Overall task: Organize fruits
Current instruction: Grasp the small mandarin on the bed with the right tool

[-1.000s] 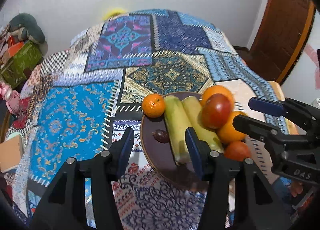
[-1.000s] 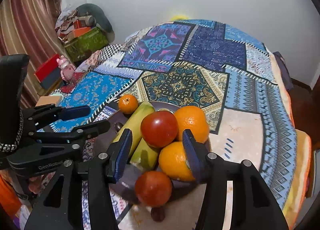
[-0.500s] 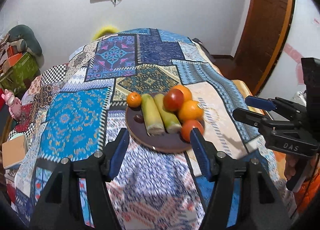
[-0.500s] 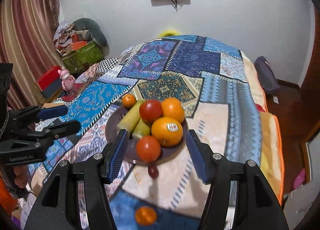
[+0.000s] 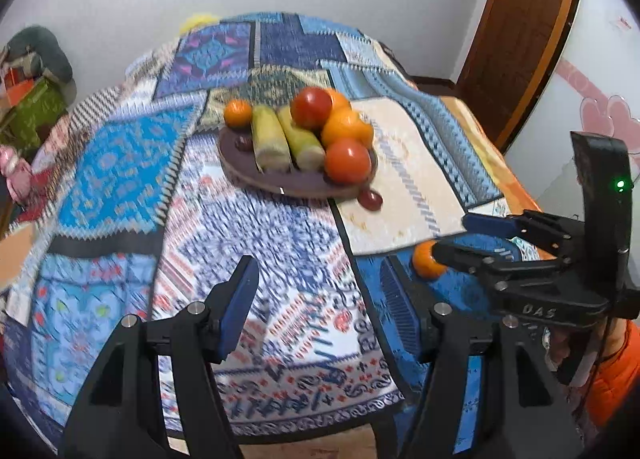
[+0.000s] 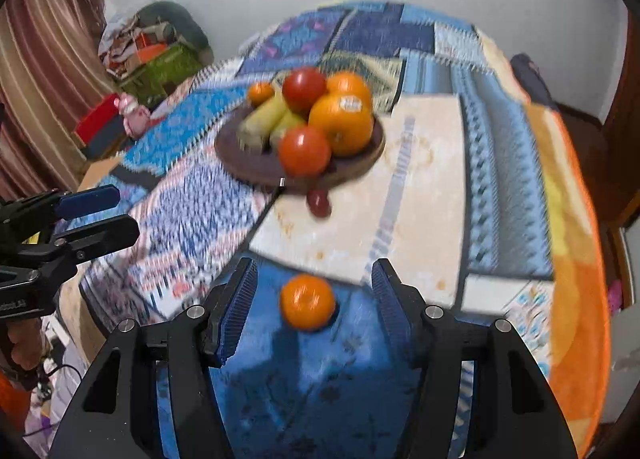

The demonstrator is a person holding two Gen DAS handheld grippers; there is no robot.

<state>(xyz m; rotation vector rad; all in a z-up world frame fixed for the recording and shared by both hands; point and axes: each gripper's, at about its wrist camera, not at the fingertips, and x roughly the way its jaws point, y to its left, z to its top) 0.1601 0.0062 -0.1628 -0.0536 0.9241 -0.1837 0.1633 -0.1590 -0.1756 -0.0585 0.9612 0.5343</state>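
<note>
A dark round plate (image 5: 280,179) (image 6: 248,163) on the patterned bedspread holds two oranges, two red tomatoes, two yellow-green bananas (image 5: 272,135) and a small mandarin (image 5: 238,113). A dark red date (image 5: 370,199) (image 6: 319,203) lies just off the plate's near rim. A loose mandarin (image 6: 307,301) (image 5: 426,259) lies on the blue patch near the bed's edge. My right gripper (image 6: 314,299) is open, its jaws on either side of this mandarin, a little above it. My left gripper (image 5: 320,299) is open and empty over the bedspread, short of the plate.
The bed's edge (image 5: 320,425) is close below both grippers. A wooden door (image 5: 520,31) stands at the right. Bags and boxes (image 6: 156,55) are piled by a striped curtain (image 6: 44,59) at the left. A pink toy (image 6: 132,115) sits beside the bed.
Both grippers have pulled back and away from the plate, towards the bed's near edge. The loose mandarin now lies between the right gripper's jaws. Both views are motion-blurred.
</note>
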